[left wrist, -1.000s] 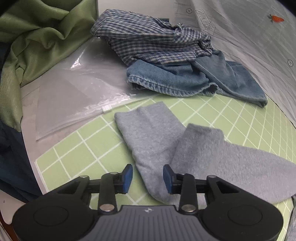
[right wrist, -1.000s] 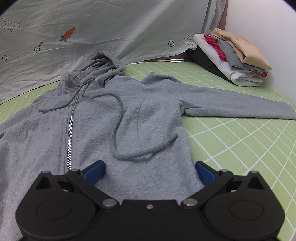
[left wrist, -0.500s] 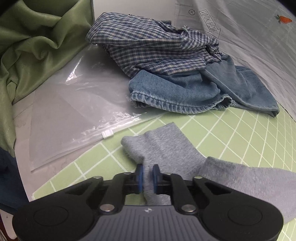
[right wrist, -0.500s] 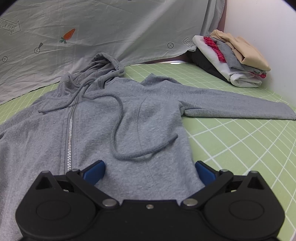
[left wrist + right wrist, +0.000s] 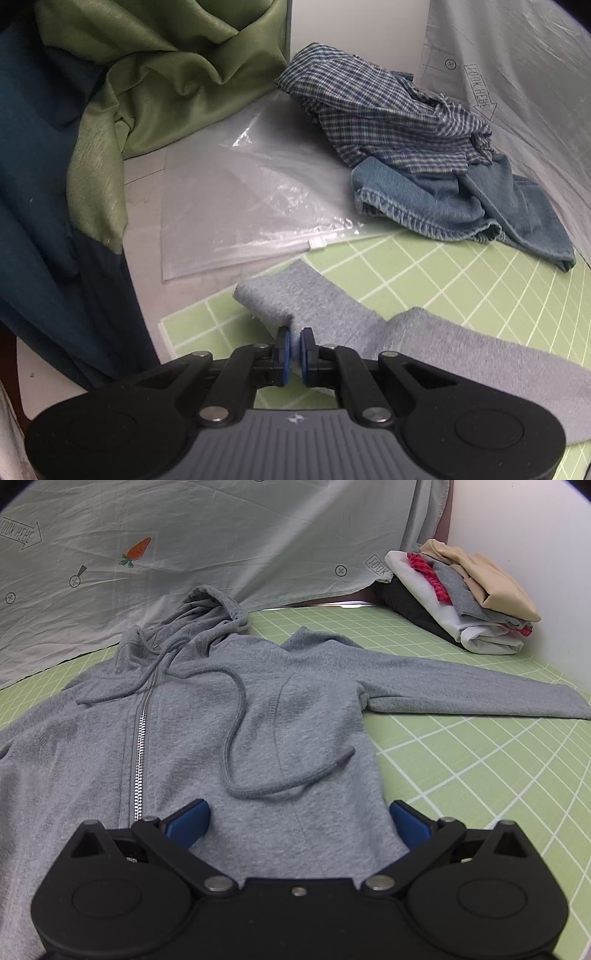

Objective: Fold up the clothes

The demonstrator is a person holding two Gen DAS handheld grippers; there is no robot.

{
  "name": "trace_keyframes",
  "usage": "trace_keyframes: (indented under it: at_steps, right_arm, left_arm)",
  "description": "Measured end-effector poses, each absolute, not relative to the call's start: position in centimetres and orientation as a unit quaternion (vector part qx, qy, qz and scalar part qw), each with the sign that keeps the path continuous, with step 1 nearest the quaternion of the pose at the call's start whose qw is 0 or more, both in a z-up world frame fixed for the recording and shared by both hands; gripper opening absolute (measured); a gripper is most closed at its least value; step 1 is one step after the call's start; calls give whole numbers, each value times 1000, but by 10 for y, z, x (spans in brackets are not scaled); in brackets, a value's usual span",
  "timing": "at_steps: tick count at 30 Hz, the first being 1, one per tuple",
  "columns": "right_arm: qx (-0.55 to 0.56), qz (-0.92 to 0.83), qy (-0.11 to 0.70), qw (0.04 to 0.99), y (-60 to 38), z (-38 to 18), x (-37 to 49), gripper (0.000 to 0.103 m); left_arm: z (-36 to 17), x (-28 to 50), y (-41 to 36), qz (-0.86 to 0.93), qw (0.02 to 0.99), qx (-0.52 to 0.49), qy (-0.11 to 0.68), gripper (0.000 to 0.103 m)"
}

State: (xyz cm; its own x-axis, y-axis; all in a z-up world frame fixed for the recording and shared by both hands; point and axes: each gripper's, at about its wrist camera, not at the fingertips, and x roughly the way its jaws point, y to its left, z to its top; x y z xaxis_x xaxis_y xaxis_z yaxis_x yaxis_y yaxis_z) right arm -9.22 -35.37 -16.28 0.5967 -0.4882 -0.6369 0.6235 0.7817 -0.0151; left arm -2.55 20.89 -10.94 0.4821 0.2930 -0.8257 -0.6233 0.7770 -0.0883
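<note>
We tip our left gripper (image 5: 294,349) steeply down, its jaws clenched on the cuff of the hoodie's sleeve (image 5: 369,325), which lifts off the green grid mat (image 5: 461,280). Our right gripper (image 5: 297,819) slants down over the hoodie (image 5: 229,716), jaws spread wide and released, one pad on each side of the hem. The one grey hoodie lies face up on the mat, zip closed, its other sleeve stretched toward one stack of folded clothes (image 5: 461,598) in the corner. Beyond the held sleeve lie one plaid shirt (image 5: 380,110), one pair of jeans (image 5: 461,199) and one clear zip bag (image 5: 236,214). The grey sheet (image 5: 221,535) behind reads "LOOK HERE", mirrored, beside one carrot print (image 5: 137,550).
</note>
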Motion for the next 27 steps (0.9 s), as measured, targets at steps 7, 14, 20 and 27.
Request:
trace_keyframes:
  at_steps: [7, 14, 20, 27]
  right_arm:
    - [105, -307, 328, 887, -356, -161, -92, 103]
    - [106, -236, 386, 885, -379, -143, -83, 103]
    - [86, -227, 354, 903, -420, -115, -60, 103]
    - [73, -227, 351, 906, -470, -115, 0, 103]
  left_arm:
    - [-107, -45, 191, 271, 832, -190, 445, 22]
    - [-83, -23, 141, 229, 864, -159, 419, 41]
    - [-92, 39, 65, 147, 875, -123, 445, 46]
    - [-106, 127, -25, 49, 885, -66, 459, 46]
